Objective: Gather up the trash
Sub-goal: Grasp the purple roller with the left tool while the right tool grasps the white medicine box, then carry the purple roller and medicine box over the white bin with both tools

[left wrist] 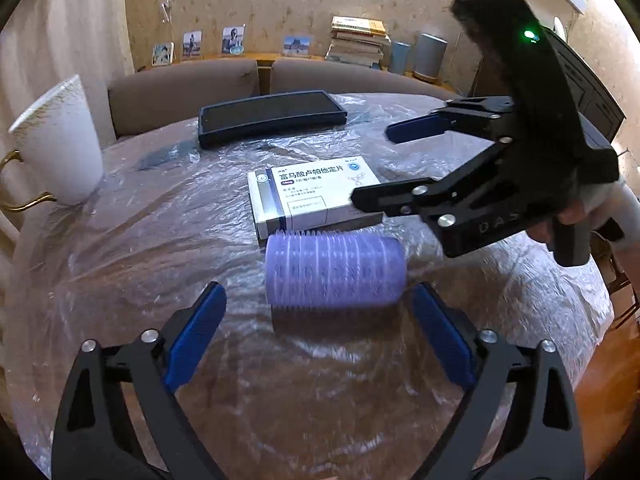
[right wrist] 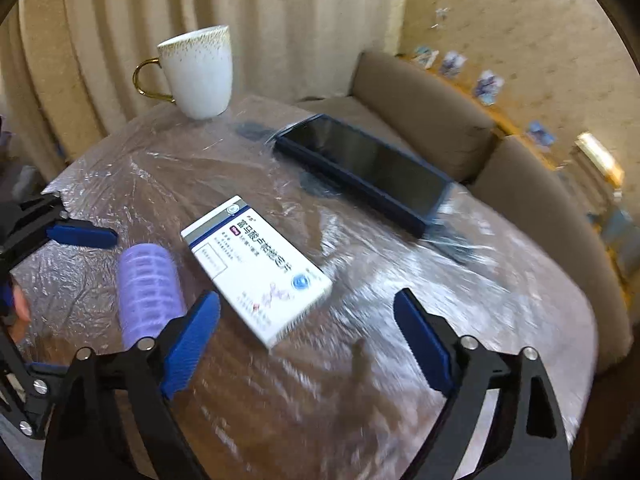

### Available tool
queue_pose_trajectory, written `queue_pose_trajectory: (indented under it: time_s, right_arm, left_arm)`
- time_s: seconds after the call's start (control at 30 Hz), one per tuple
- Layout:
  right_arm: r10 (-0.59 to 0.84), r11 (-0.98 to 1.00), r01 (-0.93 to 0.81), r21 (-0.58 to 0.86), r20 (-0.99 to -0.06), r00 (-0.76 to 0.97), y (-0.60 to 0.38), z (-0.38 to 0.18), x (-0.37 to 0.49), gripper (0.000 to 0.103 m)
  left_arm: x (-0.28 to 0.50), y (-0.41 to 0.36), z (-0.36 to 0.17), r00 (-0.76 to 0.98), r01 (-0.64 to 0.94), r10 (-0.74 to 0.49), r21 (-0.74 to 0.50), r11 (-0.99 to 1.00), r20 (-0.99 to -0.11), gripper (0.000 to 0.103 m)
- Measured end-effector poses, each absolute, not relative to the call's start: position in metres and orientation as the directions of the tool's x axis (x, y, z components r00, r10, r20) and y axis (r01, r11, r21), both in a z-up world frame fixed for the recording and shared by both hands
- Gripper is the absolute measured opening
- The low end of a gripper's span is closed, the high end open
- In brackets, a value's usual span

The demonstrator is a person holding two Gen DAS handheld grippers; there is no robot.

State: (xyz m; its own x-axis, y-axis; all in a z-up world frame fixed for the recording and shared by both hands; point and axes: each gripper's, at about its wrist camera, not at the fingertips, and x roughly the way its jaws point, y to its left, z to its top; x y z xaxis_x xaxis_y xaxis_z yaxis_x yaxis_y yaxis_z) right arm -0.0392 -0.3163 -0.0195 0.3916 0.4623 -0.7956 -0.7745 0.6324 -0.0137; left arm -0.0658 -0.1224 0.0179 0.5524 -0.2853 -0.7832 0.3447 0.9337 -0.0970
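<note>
Left wrist view: you face a white medicine box [left wrist: 314,192] printed with blue Chinese text and a blue round logo. It lies flat near the middle of a round table [left wrist: 120,260] covered in crinkled clear plastic film. A purple ribbed hair roller [left wrist: 335,270] lies on its side just in front of the box, touching or nearly touching its near edge. Beyond the box sits a dark rectangular tray [left wrist: 272,116]; left of the box, at the table's edge, stands a white mug [left wrist: 60,140] with a gold handle. Your left gripper [left wrist: 320,320] points down at the roller, jaws wide and empty, with the roller just ahead of them. Your right gripper [left wrist: 370,168] reaches in from the right, above the box's right end, jaws likewise spread and holding nothing.
</note>
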Motion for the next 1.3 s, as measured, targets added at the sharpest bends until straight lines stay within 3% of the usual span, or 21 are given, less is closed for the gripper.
queue_pose_trajectory:
  time_s: [0.2, 0.3, 0.47, 0.53, 0.6, 0.8, 1.3]
  right_arm:
    - [0.511, 0.550, -0.835, 0.027, -0.801, 0.311, -0.302, -0.027, -0.026, 0.086]
    - [0.517, 0.508, -0.861, 0.022, -0.807, 0.284, -0.295, -0.030, -0.027, 0.075]
    - [0.522, 0.485, -0.874, 0.007, -0.805, 0.283, -0.290, -0.029, -0.031, 0.071]
    - [0.509, 0.487, -0.873, -0.026, -0.804, 0.308, -0.289, -0.028, -0.033, 0.057]
    - [0.505, 0.488, -0.872, -0.033, -0.804, 0.313, -0.289, -0.027, -0.035, 0.052]
    - [0.534, 0.540, -0.842, -0.017, -0.766, 0.358, -0.300, -0.016, -0.046, 0.051]
    - [0.562, 0.716, -0.681, 0.156, -0.707, 0.430, -0.337, 0.001, -0.078, 0.050]
  left_arm:
    - [-0.052, -0.122, 0.010, 0.527, 0.345, -0.315, -0.139, 0.928, -0.789, 0.083]
    - [-0.052, -0.123, 0.010, 0.536, 0.355, -0.311, -0.125, 0.926, -0.784, 0.078]
    - [-0.048, -0.126, 0.008, 0.539, 0.365, -0.305, -0.108, 0.925, -0.785, 0.072]
    - [-0.046, -0.127, 0.008, 0.542, 0.365, -0.298, -0.099, 0.926, -0.786, 0.072]
    - [-0.046, -0.127, 0.008, 0.547, 0.362, -0.288, -0.089, 0.928, -0.786, 0.072]
    - [-0.050, -0.123, 0.013, 0.582, 0.340, -0.255, -0.054, 0.939, -0.773, 0.072]
    - [-0.071, -0.098, 0.026, 0.613, 0.305, -0.281, -0.106, 0.946, -0.738, 0.071]
